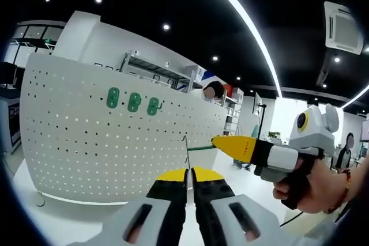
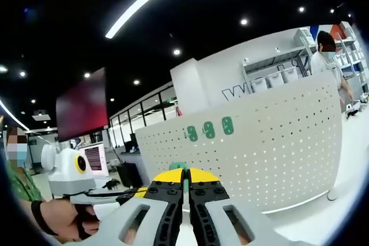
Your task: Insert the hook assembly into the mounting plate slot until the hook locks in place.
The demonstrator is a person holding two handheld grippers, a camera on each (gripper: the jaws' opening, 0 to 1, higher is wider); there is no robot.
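The hook assembly (image 1: 185, 152) is pinched in the closed left gripper (image 1: 189, 172), near the white pegboard mounting plate (image 1: 86, 131) (three green plates (image 1: 133, 101) attached). The right gripper (image 2: 184, 174) clamps a green piece (image 2: 184, 185); white floor (image 1: 34, 205) lies around.

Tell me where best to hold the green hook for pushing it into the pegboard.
Grip the hook by its green bar, coming from the side as the right tongs do: the bar lies level in front of the pegboard and looks broader than the thin wire rising from the left tongs.
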